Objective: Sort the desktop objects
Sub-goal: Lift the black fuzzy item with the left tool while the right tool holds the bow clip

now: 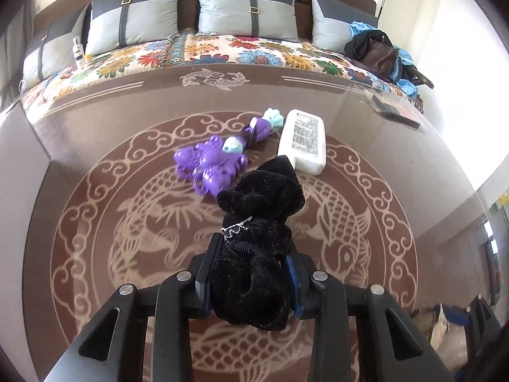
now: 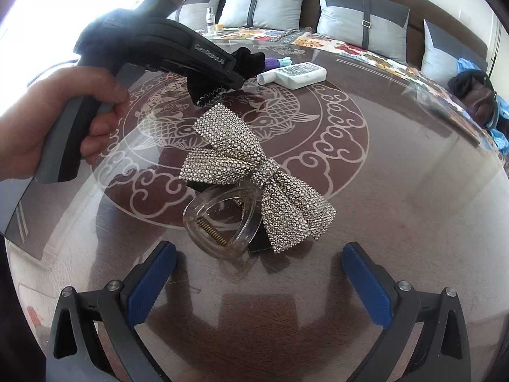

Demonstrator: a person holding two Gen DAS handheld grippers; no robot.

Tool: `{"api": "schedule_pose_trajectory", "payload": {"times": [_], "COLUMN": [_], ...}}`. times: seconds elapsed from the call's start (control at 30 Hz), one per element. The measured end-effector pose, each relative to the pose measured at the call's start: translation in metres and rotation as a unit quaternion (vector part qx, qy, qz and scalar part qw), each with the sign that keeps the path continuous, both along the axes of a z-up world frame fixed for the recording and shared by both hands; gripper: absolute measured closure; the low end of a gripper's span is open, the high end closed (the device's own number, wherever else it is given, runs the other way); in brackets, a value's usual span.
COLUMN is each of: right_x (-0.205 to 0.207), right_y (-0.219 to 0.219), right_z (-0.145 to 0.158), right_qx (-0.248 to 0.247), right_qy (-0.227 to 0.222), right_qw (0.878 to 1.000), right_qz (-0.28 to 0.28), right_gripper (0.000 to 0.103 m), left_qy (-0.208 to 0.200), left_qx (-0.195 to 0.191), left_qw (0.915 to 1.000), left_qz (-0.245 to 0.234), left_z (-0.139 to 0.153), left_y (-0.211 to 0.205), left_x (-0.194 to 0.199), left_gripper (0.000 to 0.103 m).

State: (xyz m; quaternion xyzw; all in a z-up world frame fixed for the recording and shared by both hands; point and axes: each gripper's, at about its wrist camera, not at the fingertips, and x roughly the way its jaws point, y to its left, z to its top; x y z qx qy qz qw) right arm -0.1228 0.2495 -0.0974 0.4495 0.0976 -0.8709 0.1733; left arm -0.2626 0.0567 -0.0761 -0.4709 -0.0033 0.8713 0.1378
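Observation:
My left gripper (image 1: 251, 270) is shut on a black velvet scrunchie (image 1: 257, 222) with a small silver chain, held above the glass table (image 1: 95, 127). Beyond it lie a purple hair claw toy (image 1: 213, 162) and a white bottle (image 1: 303, 141) on its side. My right gripper (image 2: 259, 273) is open and empty, just in front of a rhinestone bow (image 2: 254, 165) lying over a clear hair claw (image 2: 219, 222). The left gripper (image 2: 237, 78) with the scrunchie (image 2: 206, 90) shows in the right wrist view, above the table's middle. The white bottle (image 2: 296, 73) lies behind it.
A sofa with a floral cover (image 1: 222, 51) and grey cushions (image 1: 248, 9) runs behind the table. A brown bag (image 1: 378, 54) and a small bottle (image 1: 78, 51) sit on the sofa. A dark flat object (image 1: 394, 111) lies at the table's far right edge.

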Motion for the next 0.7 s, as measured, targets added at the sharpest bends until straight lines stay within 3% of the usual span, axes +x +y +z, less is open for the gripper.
{"api": "schedule_pose_trajectory", "payload": {"times": [0.1, 0.23, 0.3, 0.37, 0.4, 0.5, 0.7], "right_x": [0.000, 0.000, 0.000, 0.000, 0.000, 0.000, -0.001], "right_y": [0.000, 0.000, 0.000, 0.000, 0.000, 0.000, -0.001], "right_z": [0.000, 0.000, 0.000, 0.000, 0.000, 0.000, 0.000], "right_qx": [0.000, 0.000, 0.000, 0.000, 0.000, 0.000, 0.000], "right_qy": [0.000, 0.000, 0.000, 0.000, 0.000, 0.000, 0.000], "right_qw": [1.000, 1.000, 1.000, 1.000, 1.000, 1.000, 1.000], "right_qz": [0.000, 0.000, 0.000, 0.000, 0.000, 0.000, 0.000], "right_gripper": [0.000, 0.000, 0.000, 0.000, 0.000, 0.000, 0.000], "left_qy": [-0.015, -0.005, 0.007, 0.011, 0.013, 0.019, 0.018], "left_qx": [-0.005, -0.017, -0.013, -0.017, -0.028, -0.064, -0.065], "left_qw": [0.9996, 0.9985, 0.9986, 0.9990, 0.9989, 0.9976, 0.9974], "left_qz": [0.025, 0.052, 0.050, 0.040, 0.036, 0.021, 0.025], "left_z": [-0.006, -0.008, -0.010, -0.014, -0.017, -0.022, -0.023], "left_y": [-0.034, -0.069, -0.076, -0.073, -0.070, -0.057, -0.055], "left_x": [0.045, 0.091, 0.099, 0.099, 0.098, 0.097, 0.096], "left_gripper": [0.067, 0.064, 0.053, 0.021, 0.012, 0.001, 0.000]}}
